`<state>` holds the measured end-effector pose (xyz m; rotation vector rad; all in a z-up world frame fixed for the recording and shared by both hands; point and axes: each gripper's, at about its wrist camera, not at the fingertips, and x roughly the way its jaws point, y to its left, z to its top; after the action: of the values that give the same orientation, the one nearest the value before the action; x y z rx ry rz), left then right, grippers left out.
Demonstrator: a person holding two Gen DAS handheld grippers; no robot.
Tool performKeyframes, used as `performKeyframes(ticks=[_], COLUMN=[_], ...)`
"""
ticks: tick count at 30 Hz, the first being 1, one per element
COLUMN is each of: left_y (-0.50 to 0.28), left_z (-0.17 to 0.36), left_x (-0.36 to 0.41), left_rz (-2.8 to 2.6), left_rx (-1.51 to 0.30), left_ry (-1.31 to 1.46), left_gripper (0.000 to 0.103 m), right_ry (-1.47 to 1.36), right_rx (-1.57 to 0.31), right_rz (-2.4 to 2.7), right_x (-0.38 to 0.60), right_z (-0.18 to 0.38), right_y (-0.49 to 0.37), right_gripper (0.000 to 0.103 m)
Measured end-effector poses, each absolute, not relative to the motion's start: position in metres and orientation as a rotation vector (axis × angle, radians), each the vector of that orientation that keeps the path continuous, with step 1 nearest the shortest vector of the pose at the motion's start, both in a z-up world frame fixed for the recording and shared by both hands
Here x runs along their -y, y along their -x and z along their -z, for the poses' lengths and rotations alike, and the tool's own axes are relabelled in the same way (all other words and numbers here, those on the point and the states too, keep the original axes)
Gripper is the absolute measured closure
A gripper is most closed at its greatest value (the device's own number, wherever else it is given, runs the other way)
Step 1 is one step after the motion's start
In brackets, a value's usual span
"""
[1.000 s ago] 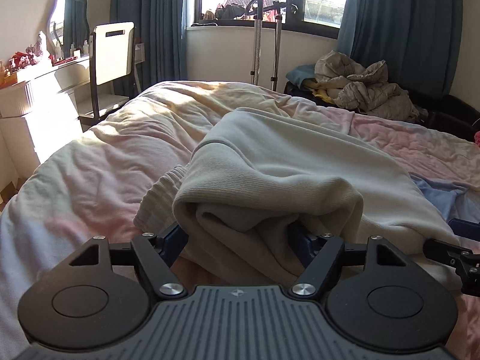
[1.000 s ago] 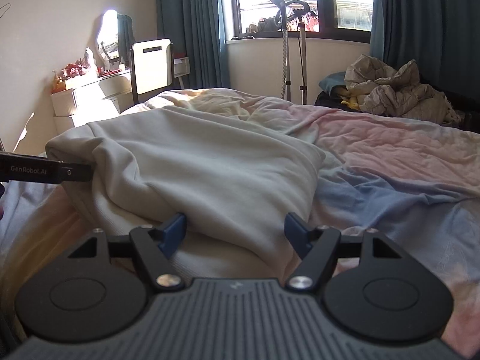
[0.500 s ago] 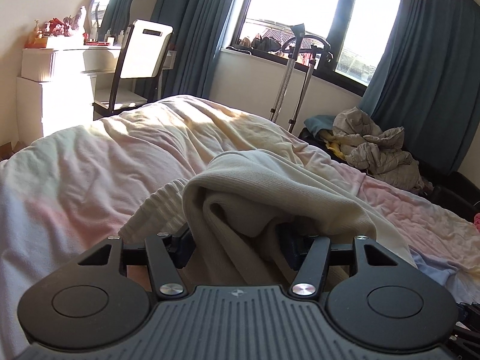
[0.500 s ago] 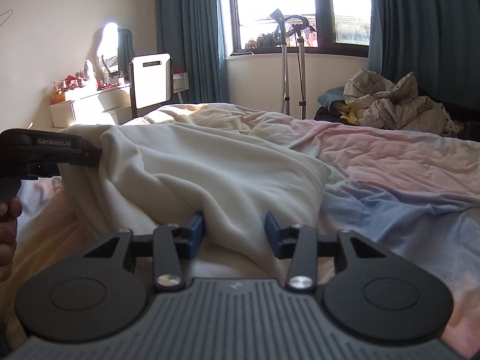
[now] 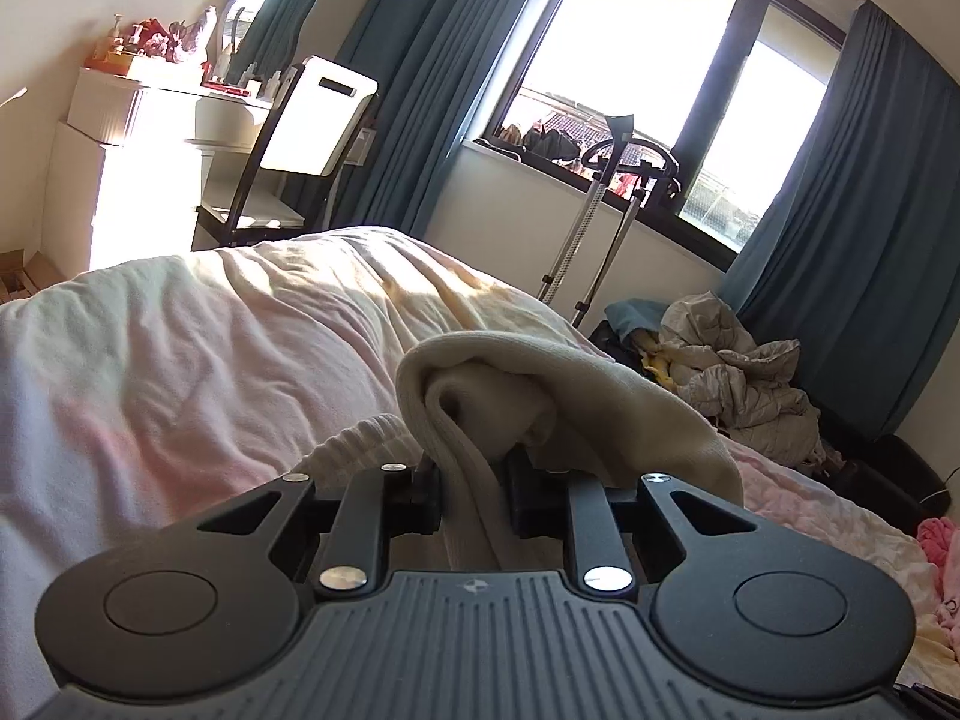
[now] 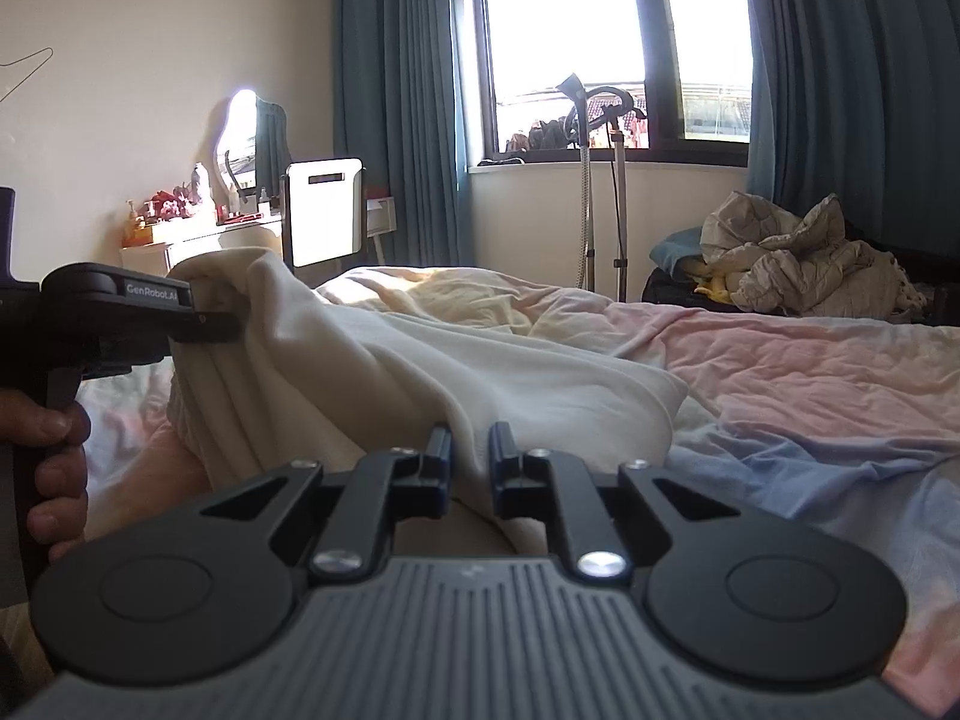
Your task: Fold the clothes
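Two grippers are pinching the same cream garment at this moment, and both sets of jaws are closing with cloth between them. Our left gripper (image 5: pixel 474 495) has a thick bunched fold of the cream garment (image 5: pixel 540 396) squeezed between its pads; the cloth rises in a hump just ahead of the jaws, with a ribbed hem showing beside the left finger. Our right gripper (image 6: pixel 471 468) nips a thinner edge of the same piece, which stretches away to the left, where the other tool grips it at a higher point. We judge the two holds are set apart along one edge so the garment can be lifted and carried over evenly into a fold.

The garment lies on the bed (image 6: pixel 810 360), on a rumpled pink, cream and pale blue cover, with its near edge raised by both tools and the rest still resting on the cover. A hand (image 6: pixel 51 468) wraps the handle of the left tool at the frame's edge.

We cannot tell what sort of garment it is, nor where its sleeves or collar lie; the folds hide them. The pads themselves are mostly buried in cloth. Beyond the bed, a heap of clothes (image 6: pixel 798 264) sits near the curtain, too crumpled to sort out.
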<state>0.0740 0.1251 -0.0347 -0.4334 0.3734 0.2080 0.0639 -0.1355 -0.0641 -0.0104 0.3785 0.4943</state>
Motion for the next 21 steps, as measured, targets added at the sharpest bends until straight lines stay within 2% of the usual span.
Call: performKeyframes(ticks=[3, 7, 12, 13, 14, 16, 18, 21], left_y=[-0.074, -0.069, -0.064, -0.06, -0.053, -0.037, -0.02, -0.018], left_z=[0.035, 0.035, 0.033, 0.03, 0.027, 0.018, 0.008, 0.004], left_x=[-0.123, -0.124, -0.117, -0.111, -0.106, -0.097, -0.085, -0.074], left_rz=[-0.213, -0.215, -0.225, -0.242, -0.248, -0.227, -0.185, -0.115], left_rx=[-0.385, -0.393, -0.416, -0.428, -0.424, -0.354, -0.255, -0.209], left_ry=[0.414, 0.424, 0.368, 0.339, 0.308, 0.256, 0.21, 0.202], left_gripper=[0.079, 0.078, 0.071, 0.063, 0.049, 0.037, 0.034, 0.029], right_ry=[0.045, 0.028, 0.039, 0.051, 0.059, 0.056, 0.041, 0.041], right_rx=[-0.435, -0.397, -0.455, -0.469, -0.476, -0.482, -0.488, -0.488], right_rz=[-0.506, -0.501, -0.506, -0.506, -0.506, -0.508, -0.509, -0.51], right_x=[0.126, 0.13, 0.126, 0.123, 0.122, 0.121, 0.122, 0.122], right_z=[0.076, 0.068, 0.077, 0.081, 0.084, 0.086, 0.085, 0.085], right_y=[-0.069, -0.065, -0.071, -0.072, -0.073, -0.074, -0.074, -0.073], right_gripper=[0.089, 0.089, 0.089, 0.089, 0.089, 0.089, 0.089, 0.088])
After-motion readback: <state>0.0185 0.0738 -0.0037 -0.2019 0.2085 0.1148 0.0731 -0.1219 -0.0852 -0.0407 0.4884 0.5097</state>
